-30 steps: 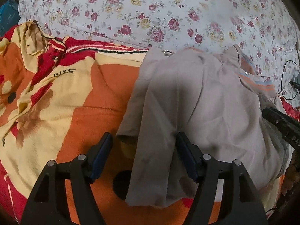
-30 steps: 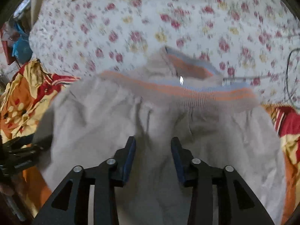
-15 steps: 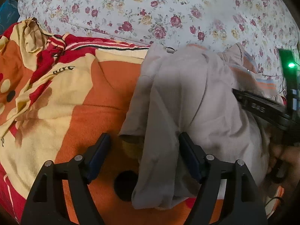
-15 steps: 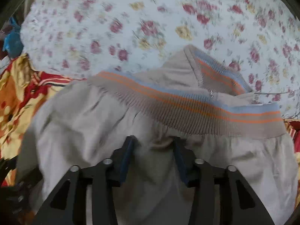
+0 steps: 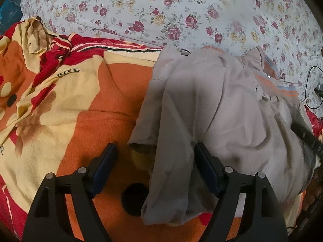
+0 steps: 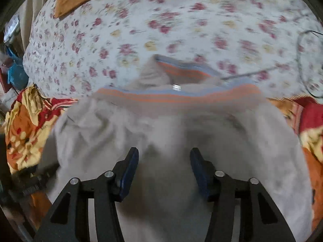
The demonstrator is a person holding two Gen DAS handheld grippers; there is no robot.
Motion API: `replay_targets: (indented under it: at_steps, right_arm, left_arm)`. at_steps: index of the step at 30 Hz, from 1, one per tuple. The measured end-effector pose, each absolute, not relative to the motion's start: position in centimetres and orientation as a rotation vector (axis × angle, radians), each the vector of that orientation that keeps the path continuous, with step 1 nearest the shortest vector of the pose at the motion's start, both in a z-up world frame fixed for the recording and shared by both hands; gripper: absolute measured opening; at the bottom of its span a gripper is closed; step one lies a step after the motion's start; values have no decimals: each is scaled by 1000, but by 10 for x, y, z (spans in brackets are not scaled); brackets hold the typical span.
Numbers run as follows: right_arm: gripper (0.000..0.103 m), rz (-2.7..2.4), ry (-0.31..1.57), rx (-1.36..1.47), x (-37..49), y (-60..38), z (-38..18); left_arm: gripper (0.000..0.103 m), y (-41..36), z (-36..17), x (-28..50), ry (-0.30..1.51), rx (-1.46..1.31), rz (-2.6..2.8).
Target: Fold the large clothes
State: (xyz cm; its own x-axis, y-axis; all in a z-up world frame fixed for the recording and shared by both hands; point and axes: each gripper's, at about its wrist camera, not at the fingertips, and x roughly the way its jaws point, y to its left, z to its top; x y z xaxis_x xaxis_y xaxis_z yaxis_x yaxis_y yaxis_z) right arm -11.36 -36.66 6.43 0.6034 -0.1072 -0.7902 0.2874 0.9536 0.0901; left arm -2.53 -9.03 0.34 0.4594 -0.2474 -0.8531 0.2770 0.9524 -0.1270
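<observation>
Hovering with fingers apart, left gripper [image 5: 154, 168] and right gripper [image 6: 164, 168] risk bunching the beige jacket [image 5: 218, 109] on the fleece blanket [image 5: 90, 100] if closed unevenly.

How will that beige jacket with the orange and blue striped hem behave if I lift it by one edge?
Likely floppy: the beige jacket lies in soft creases and drapes over the fleece blanket, so it should sag and unfold when lifted. It probably feels light, since the fabric looks thin. The ribbed hem looks thicker, perhaps easier to grip with the fingers.
</observation>
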Motion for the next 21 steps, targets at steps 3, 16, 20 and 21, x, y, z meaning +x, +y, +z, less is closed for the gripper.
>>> replay_targets:
  at_steps: [3, 16, 20, 21]
  right_arm:
    - [27, -254, 928, 193, -122, -378, 45]
    - [32, -252, 827, 193, -130, -375, 29]
    - [32, -249, 817, 197, -130, -373, 28]
    - [33, -244, 812, 205, -130, -374, 28]
  left_arm:
    - [84, -89, 1, -27, 1036, 31, -318]
    - [86, -87, 1, -28, 1031, 37, -313]
    - [86, -88, 1, -28, 1030, 37, -311]
    - [86, -87, 1, -29, 1029, 37, -312]
